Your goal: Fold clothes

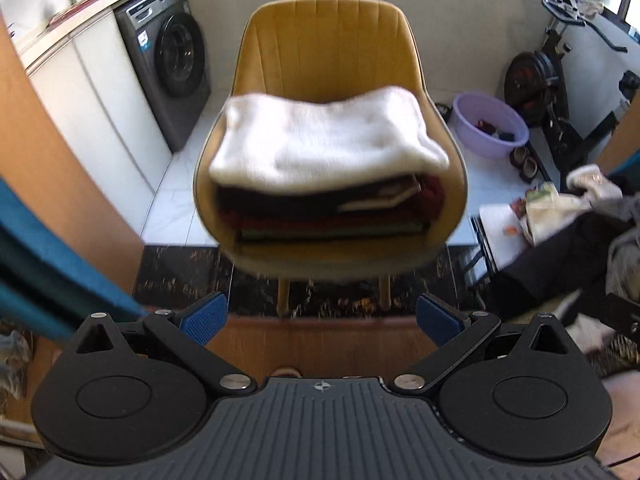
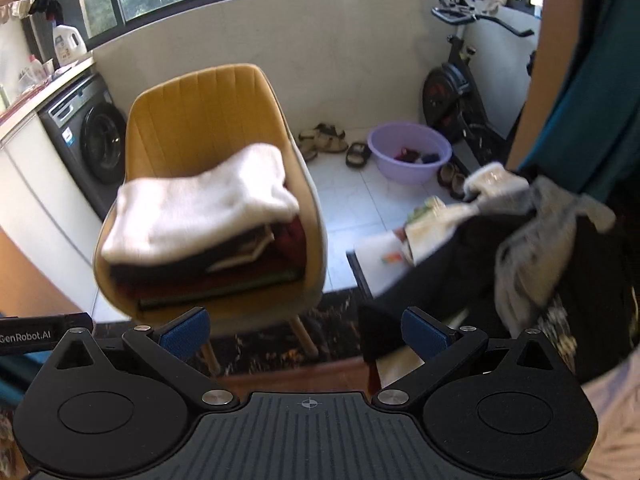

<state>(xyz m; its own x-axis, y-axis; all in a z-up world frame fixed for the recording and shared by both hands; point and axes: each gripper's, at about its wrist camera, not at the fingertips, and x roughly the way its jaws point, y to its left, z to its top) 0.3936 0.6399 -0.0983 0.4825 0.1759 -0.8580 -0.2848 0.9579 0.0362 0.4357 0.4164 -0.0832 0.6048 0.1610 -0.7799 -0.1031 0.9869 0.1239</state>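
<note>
your left tool (image 1: pixel 322 316) wide — empty | right tool (image 2: pixel 306 330) wide — empty | folded stack (image 1: pixel 320 200) on yellow chair (image 1: pixel 328 40), white sweater (image 1: pixel 324 140) topmost

So there's a neat stack of folded clothes (image 1: pixel 328 200) on my yellow chair (image 1: pixel 332 40): fluffy white sweater (image 1: pixel 324 140) on top, dark and red pieces under it. Off to the right sits a messy unfolded heap (image 2: pixel 532 248), black and grey stuff.
</note>
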